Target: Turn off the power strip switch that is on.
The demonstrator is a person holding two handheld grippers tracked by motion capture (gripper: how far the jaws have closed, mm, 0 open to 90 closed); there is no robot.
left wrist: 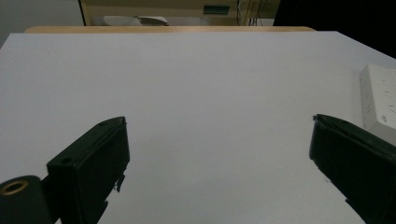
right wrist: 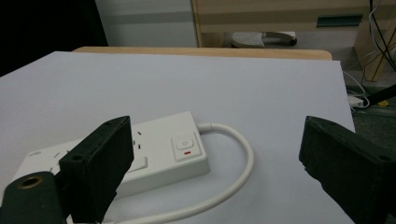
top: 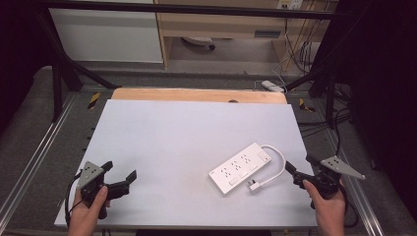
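Note:
A white power strip (top: 241, 167) lies flat on the white table top (top: 187, 128), right of the middle. Its white cable (top: 278, 162) loops round to a plug (top: 254, 185) lying beside the strip's near end. My right gripper (top: 300, 163) is open just right of the cable, with nothing between the jaws. In the right gripper view the open right gripper (right wrist: 217, 122) faces the power strip (right wrist: 163, 149), its switch (right wrist: 186, 143) and the cable (right wrist: 243, 154). My left gripper (top: 120, 170) is open and empty near the front left corner. In the left gripper view, the left gripper (left wrist: 219, 120) points across bare table, with the power strip (left wrist: 380, 100) at far right.
A wooden strip (top: 196, 94) runs along the table's far edge. Black frame bars (top: 59, 73) and metal rails flank the table. Beyond stand a white cabinet (top: 108, 34) and a wooden shelf (top: 221, 22), with cables and a white adapter (top: 273, 86) on the floor at right.

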